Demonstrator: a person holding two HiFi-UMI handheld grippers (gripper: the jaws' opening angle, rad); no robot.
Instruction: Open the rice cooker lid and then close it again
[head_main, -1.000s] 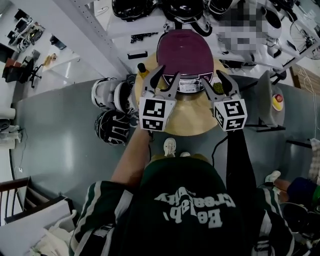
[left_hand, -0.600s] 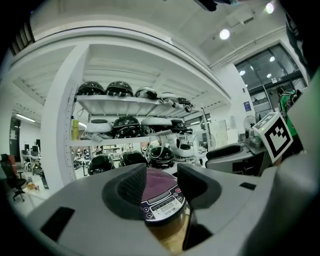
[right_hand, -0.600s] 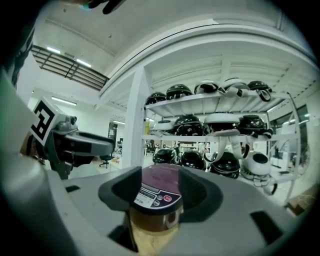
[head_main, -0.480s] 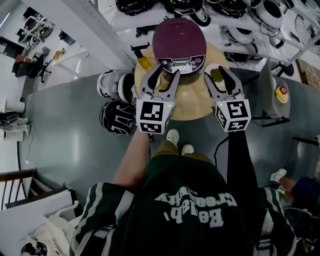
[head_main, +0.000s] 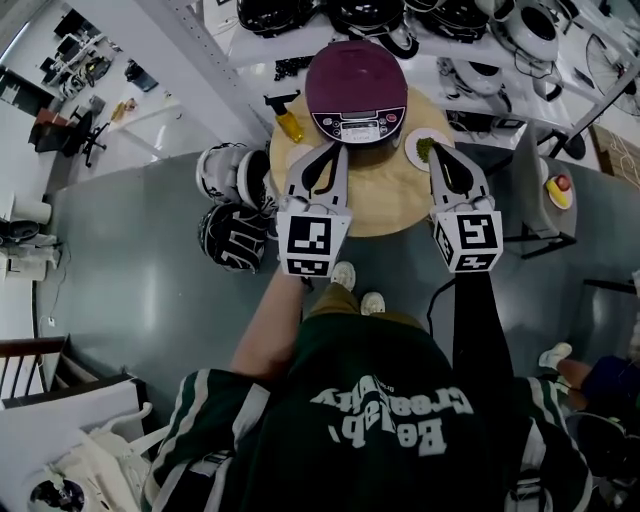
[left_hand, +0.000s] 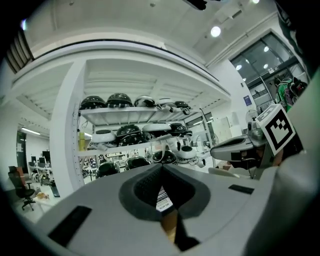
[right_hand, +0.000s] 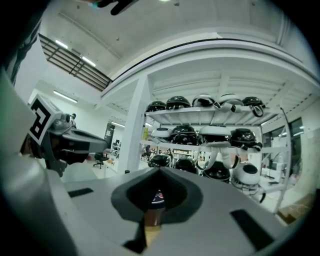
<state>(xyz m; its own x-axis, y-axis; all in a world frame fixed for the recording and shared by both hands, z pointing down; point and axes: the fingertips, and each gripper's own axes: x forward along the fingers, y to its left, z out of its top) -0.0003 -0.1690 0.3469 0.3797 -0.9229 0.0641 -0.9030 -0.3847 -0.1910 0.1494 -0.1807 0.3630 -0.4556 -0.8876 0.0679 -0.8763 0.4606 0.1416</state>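
The rice cooker stands at the far side of the round wooden table. Its maroon lid is down and its control panel faces me. My left gripper hangs over the table just short of the cooker's front left, its jaws shut with nothing between them. My right gripper is level with it to the right, also shut and empty, beside a small plate. In the left gripper view the jaws meet, with a sliver of the cooker behind them. The right gripper view shows its jaws closed too.
A yellow bottle stands left of the cooker. Helmets lie on the floor left of the table. Behind it are white shelves with several more helmets. A stand with a red button is at the right.
Both grippers went from open to shut. They drew back from the cooker's front towards me. The lid stayed down.
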